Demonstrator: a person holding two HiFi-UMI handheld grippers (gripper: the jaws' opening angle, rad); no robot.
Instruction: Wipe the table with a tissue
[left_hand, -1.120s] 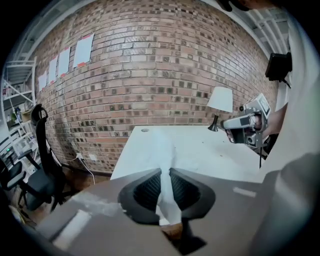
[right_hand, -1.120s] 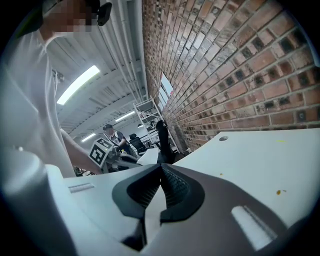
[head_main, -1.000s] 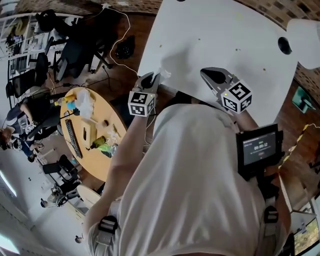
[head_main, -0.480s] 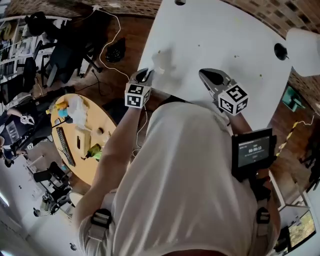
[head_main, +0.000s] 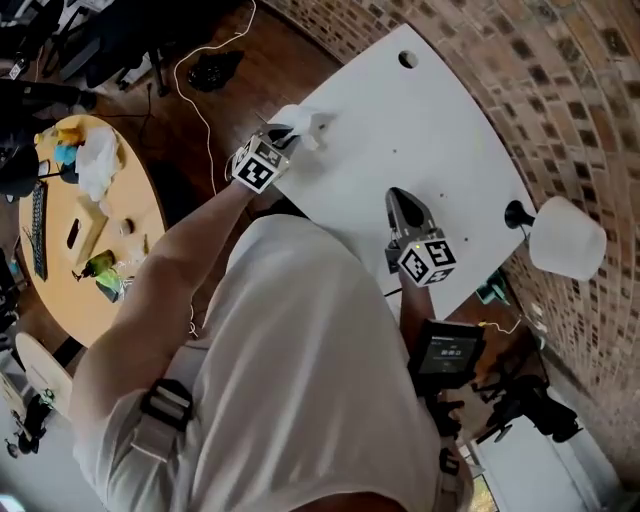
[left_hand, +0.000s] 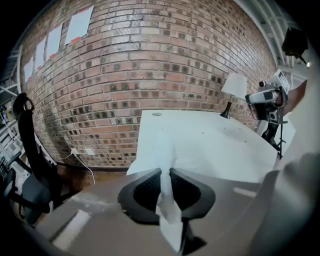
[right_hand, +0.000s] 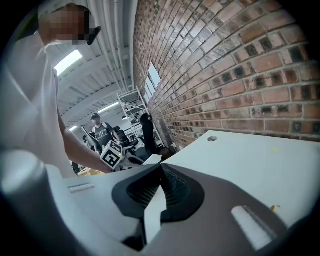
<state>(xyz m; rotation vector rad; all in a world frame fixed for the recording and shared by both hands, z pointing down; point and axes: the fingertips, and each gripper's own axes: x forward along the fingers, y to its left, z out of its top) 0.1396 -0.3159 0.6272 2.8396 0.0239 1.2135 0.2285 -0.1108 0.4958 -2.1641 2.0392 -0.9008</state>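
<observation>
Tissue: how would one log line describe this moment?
left hand-held gripper: shut on tissue, at table edge | right hand-held gripper: shut, over table

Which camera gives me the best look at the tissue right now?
The left gripper view: the tissue stands pinched between the left gripper's shut jaws. The head view shows only a small white wad at that gripper's tip; the right gripper view shows at most a distant white scrap.

Head view steeply down from above the person; gripper views low and close along their jaws; all three share the white table (head_main: 430, 140) and brick wall (head_main: 560, 90).
</observation>
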